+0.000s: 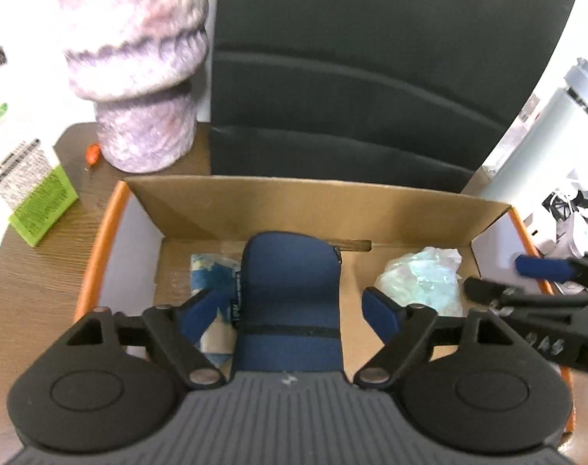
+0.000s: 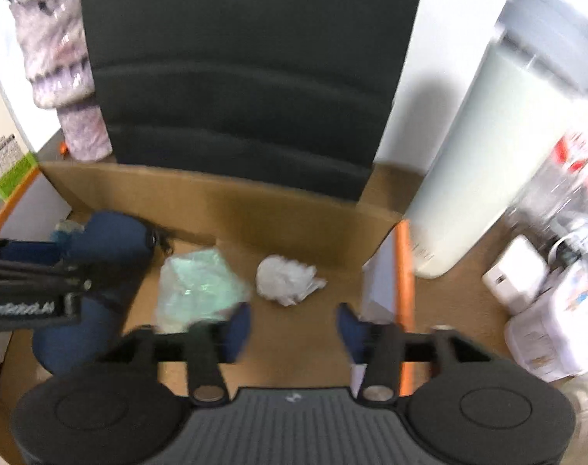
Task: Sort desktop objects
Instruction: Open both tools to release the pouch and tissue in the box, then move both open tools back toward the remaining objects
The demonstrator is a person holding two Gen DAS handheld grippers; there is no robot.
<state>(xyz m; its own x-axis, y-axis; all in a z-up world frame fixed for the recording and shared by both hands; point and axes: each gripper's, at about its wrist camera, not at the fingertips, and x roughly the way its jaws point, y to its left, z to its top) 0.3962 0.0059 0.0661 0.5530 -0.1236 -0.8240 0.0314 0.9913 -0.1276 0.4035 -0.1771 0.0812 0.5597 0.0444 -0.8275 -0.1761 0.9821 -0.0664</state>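
box: open cardboard box (image 1: pixel 325 201) with orange rims sits on the wood desk (image 1: pixel 42 310) in front of a dark chair back; everything sorted so far lies on its floor

blue pouch: soft navy zip pouch (image 1: pixel 290 302) lies in the box, left of middle; looks light and floppy, so I'd pinch it across the narrow width near the zip seam, not by a loose corner

left gripper: left gripper (image 1: pixel 294 310) is spread wide with the pouch between its 2 pads but neither pad looks pressed on it; holding nothing

right gripper: right gripper (image 2: pixel 294 325) is about half open over bare box floor; empty

other bits: pale green plastic wrapper (image 2: pixel 200 283) and crumpled white wad (image 2: pixel 286 279) lie beside it; both featherlight, crinkly, probably slippery; grab the bunched middle
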